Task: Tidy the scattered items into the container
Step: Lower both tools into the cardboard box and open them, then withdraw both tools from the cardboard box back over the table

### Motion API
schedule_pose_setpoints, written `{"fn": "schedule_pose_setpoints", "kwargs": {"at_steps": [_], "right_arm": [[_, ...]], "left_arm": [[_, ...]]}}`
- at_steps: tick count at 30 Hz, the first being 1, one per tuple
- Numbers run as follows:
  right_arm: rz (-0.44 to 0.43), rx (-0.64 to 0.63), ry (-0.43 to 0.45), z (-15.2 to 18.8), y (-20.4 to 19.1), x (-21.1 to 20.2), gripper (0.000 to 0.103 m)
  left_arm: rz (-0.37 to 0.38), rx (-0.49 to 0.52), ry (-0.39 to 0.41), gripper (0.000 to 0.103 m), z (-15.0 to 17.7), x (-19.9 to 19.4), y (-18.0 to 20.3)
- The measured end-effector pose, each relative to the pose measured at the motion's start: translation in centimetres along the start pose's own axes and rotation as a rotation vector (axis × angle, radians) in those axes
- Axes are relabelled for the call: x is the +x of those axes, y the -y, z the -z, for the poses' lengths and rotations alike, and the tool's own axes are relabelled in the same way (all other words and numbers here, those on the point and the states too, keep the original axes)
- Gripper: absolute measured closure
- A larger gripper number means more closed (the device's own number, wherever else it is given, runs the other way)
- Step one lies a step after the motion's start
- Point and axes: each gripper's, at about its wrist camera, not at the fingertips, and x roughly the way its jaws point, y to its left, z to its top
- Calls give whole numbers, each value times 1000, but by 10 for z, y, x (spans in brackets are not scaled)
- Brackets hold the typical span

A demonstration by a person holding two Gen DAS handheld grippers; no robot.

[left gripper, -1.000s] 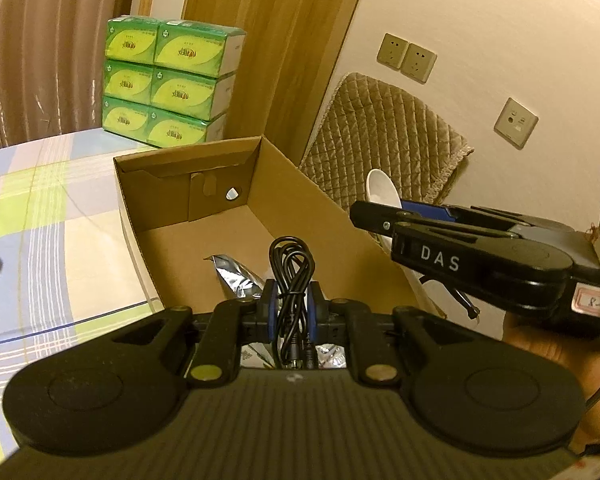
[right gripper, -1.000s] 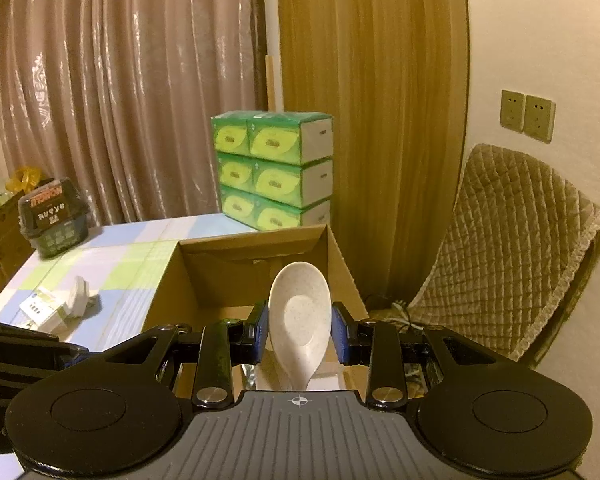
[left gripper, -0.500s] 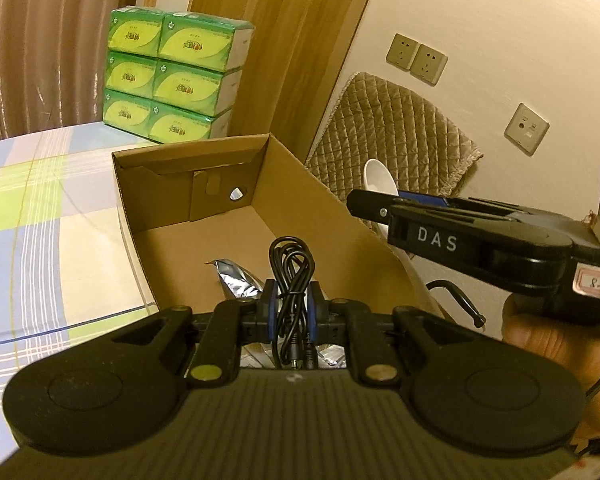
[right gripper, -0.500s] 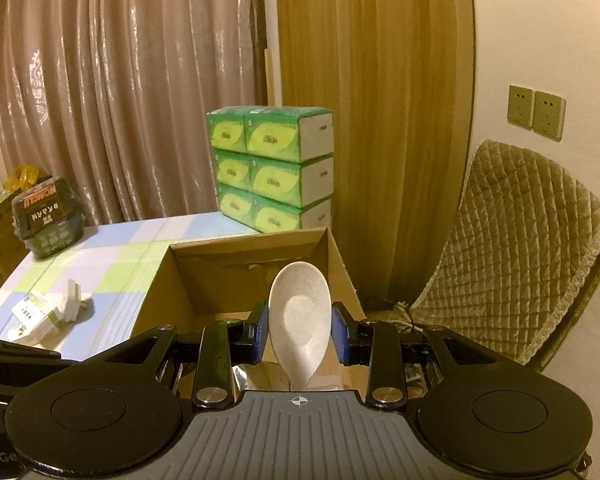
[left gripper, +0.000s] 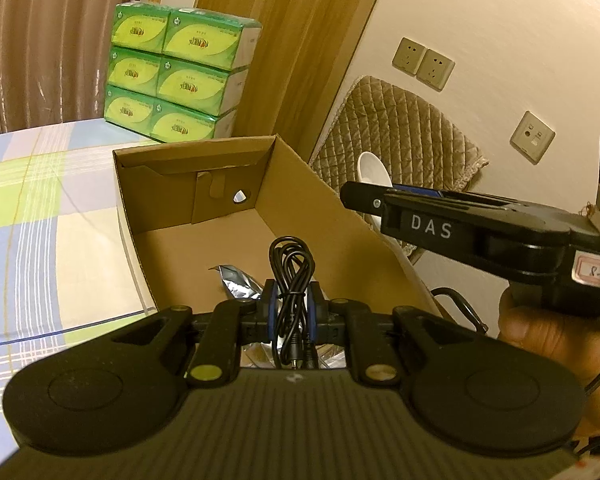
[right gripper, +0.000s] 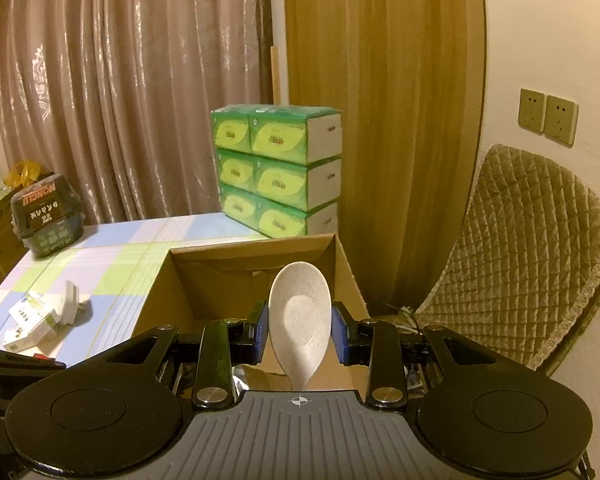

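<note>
My left gripper (left gripper: 292, 312) is clamped on a coiled black cable (left gripper: 293, 276), which loops up between the blue pads, its plugs hanging toward me. I hold it over the near end of the open cardboard box (left gripper: 308, 216); a crumpled silver foil packet (left gripper: 236, 286) lies on the box floor just behind my fingers. My right gripper (right gripper: 299, 334) grips a white speckled spoon (right gripper: 300, 316), bowl up and handle down, above the box's right side. From the left view the spoon seems to sit near or past the right wall, though I cannot be sure. On the checked tablecloth (right gripper: 116, 268) remain a white plug adapter (right gripper: 70, 302) and a small carton (right gripper: 30, 322) touching it, well left of the box.
</note>
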Motion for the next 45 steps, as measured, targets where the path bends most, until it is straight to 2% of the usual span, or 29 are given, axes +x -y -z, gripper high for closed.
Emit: {"fn": "schedule_pose_setpoints", "kwargs": {"at_steps": [2, 3, 13, 18, 19, 20, 22, 35, 39, 42, 45], "right_arm": [[1, -2, -2, 0, 0, 2, 73], [1, -2, -3, 1, 0, 3, 73], [-9, 11, -14, 3, -1, 8, 73], [-41, 25, 11, 2, -2, 9, 70], [-49, 29, 13, 2, -2, 9, 44], [-52, 37, 23, 2, -1, 8, 23], [-52, 44, 44, 2, 1, 4, 22], [-27, 62, 42, 13, -4, -29, 22], [-44, 69, 46, 21, -19, -49, 22], [-60, 69, 50, 27, -35, -65, 22], [-75, 56, 50, 34, -53, -79, 22]], "left_arm": [[-19, -8, 3, 82, 0, 0, -2], [-26, -9, 11, 73, 0, -1, -3], [-88, -21, 28, 73, 10, -16, -23], [-106, -48, 29, 73, 15, -22, -33], [-110, -49, 28, 72, 16, -23, -35], [-112, -50, 28, 72, 17, -24, -36], [-115, -49, 28, 72, 19, -27, -38], [-154, -62, 36, 65, 35, -56, -50], [-179, -58, 39, 52, 42, -74, -52], [-193, -63, 40, 47, 49, -91, -54], [-215, -62, 48, 36, 57, -109, -56]]}}
